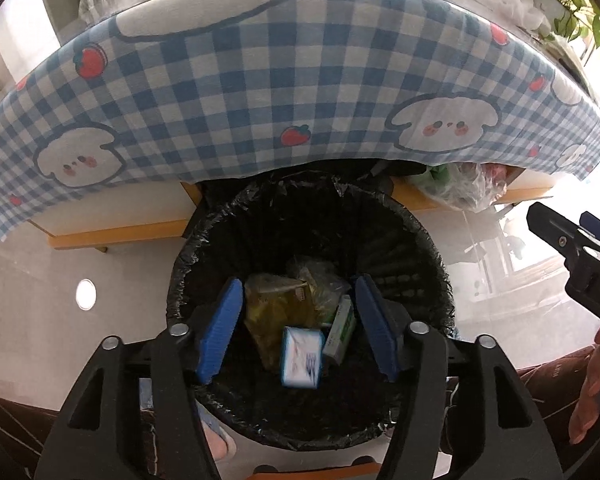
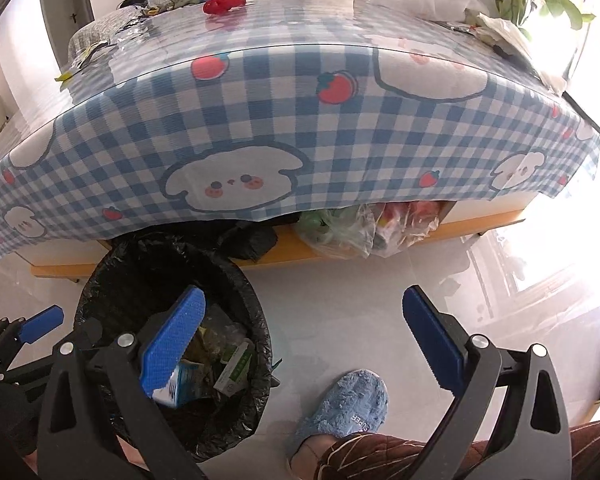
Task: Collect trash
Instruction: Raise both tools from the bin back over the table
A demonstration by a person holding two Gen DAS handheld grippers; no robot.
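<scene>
A blue-white box (image 1: pixel 302 357) is seen in the lined bin (image 1: pixel 428 240), beneath the left gripper (image 1: pixel 300 334), jaws apart and empty. The right gripper (image 2: pixel 312 344), also wide apart, is held over the floor. Trash left on the counter (image 2: pixel 260 92) could be missed.

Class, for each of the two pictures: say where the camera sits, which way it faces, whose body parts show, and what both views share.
Left wrist: sits on the left claw, looking down into the black-lined trash bin; a blurred blue-white box is between its open fingers; a hand holds the right claw at the right edge.
Right wrist: sits on the right claw, open over bare floor right of the bin, facing the table; a blue slipper and the left claw show.
Shared: bin, box, green-white carton, checked tablecloth.
</scene>
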